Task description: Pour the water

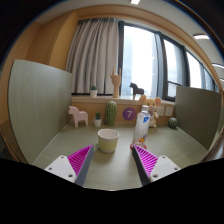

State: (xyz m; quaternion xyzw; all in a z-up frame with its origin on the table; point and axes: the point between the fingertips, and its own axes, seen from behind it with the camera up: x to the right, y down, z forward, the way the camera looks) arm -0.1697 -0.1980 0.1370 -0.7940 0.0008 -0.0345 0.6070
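White cup (107, 140) sits upright on the table (110, 170), just ahead of the gripper (114, 162) and a touch toward its left finger, long axis vertical, mouth up. That's the likely receiver. The likely pourer, a white bottle with a coloured label (142, 126), stands upright to the right of the cup and slightly farther back, ahead of the right finger. So the coming move, I'd judge, turns on a swing rightward and forward from where the jaws point now.

Jaws are apart, nothing between them, both magenta pads (80, 160) showing, empty-handed.

Counting outward from the cup: one cup, one bottle. Behind the cup, one green cactus-like figure (111, 112); left of the cup, one white toy horse (78, 117); just behind the bottle a purple item (129, 114) I can't identify. On the sill beyond, one dark animal figure (137, 90) and one hand-shaped model (115, 84). Small clutter right of the bottle is too tiny to count.
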